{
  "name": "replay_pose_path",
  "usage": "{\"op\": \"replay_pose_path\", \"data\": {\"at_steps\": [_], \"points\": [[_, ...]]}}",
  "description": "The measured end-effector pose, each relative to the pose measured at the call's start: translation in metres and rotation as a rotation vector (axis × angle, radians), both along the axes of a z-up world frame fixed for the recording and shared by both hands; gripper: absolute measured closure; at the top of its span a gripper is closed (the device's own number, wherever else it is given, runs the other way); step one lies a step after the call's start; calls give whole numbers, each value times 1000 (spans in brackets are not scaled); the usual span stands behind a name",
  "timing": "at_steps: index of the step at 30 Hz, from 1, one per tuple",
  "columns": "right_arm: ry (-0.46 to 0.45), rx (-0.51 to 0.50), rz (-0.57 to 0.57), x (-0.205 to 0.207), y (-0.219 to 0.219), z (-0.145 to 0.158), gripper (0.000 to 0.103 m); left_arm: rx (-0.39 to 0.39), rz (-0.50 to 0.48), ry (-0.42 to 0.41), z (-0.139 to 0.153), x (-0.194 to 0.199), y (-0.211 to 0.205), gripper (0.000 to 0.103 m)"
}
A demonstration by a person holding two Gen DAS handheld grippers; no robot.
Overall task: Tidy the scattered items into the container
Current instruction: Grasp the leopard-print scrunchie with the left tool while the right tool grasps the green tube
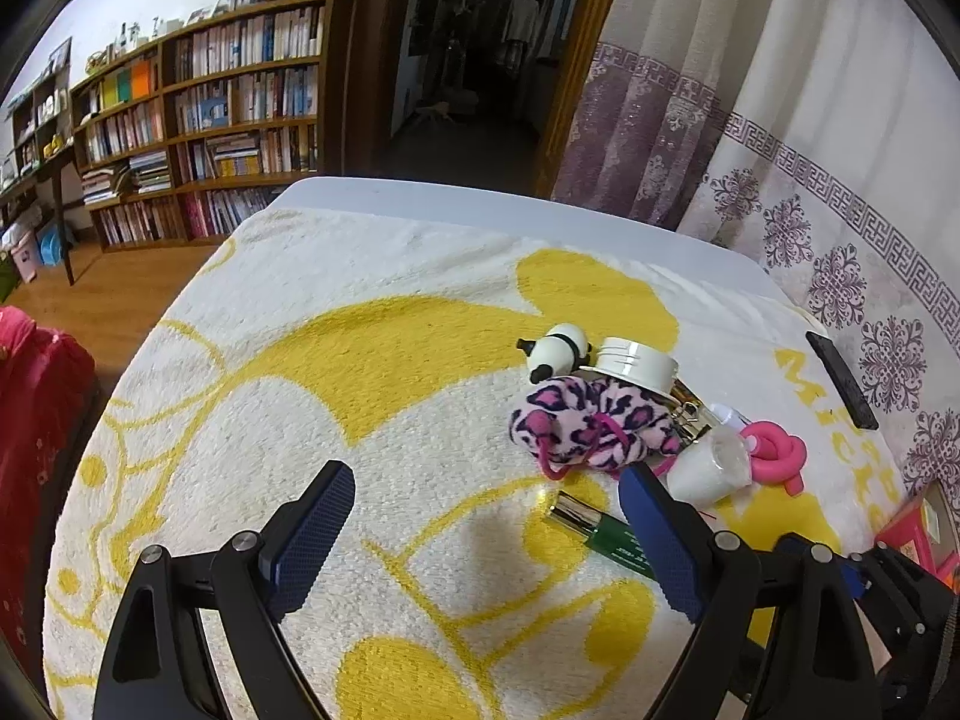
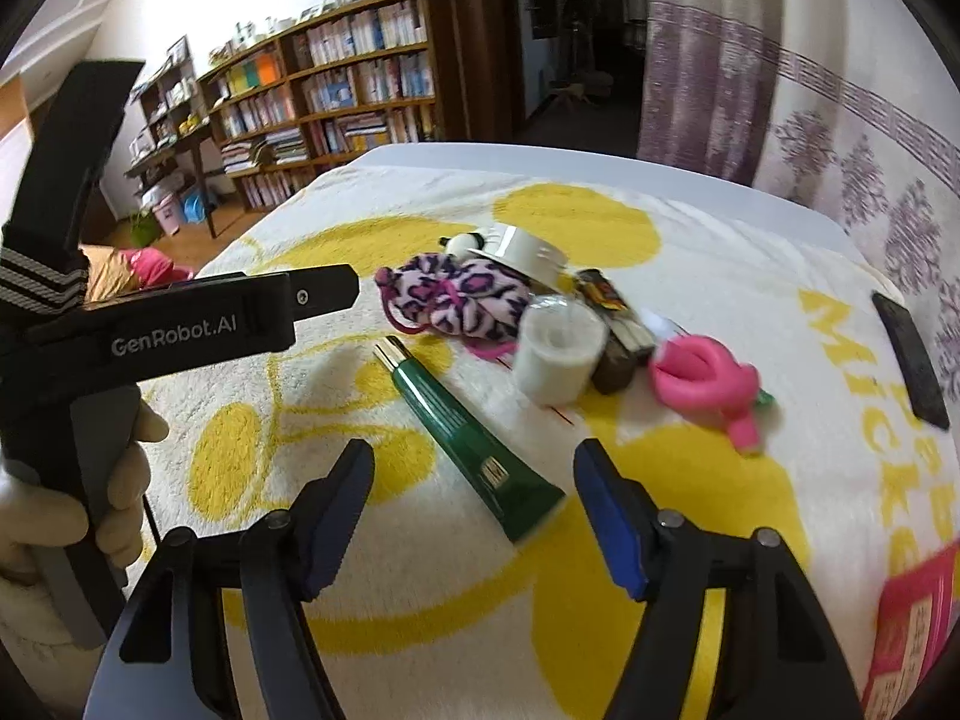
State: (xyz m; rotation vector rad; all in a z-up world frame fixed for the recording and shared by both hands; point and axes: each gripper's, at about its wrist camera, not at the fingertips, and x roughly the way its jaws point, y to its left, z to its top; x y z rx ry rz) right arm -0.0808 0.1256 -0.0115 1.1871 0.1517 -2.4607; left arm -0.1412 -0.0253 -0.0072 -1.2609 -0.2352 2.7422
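Between the right tool's (image 2: 474,468) spread fingers lies the green tube (image 2: 474,438).

We look across a table draped in a white and yellow towel (image 1: 336,324) toward tall wooden bookshelves (image 1: 240,114) packed with books. Beside them a dark doorway (image 1: 480,60) opens; pale curtains (image 1: 780,168) with purple patterns hang right. The floor (image 1: 108,288) is wood.

Fuzzy terry towel (image 2: 690,276), glossy green tube (image 2: 474,438), plush leopard-print pouch (image 2: 456,297)
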Motion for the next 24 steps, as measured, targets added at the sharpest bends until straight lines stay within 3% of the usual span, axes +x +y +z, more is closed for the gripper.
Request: {"op": "replay_pose_path", "data": {"at_steps": [2, 11, 15, 24], "points": [[-9, 22, 26, -6, -8, -5, 43, 1, 9, -7, -2, -1, -1, 11], [-44, 79, 64, -28, -20, -34, 78, -7, 17, -27, -10, -5, -3, 11], [-56, 43, 43, -24, -9, -33, 85, -22, 6, -34, -14, -7, 1, 11], [-61, -23, -90, -23, 28, -28, 85, -91, -59, -50, -14, -12, 27, 11]]}}
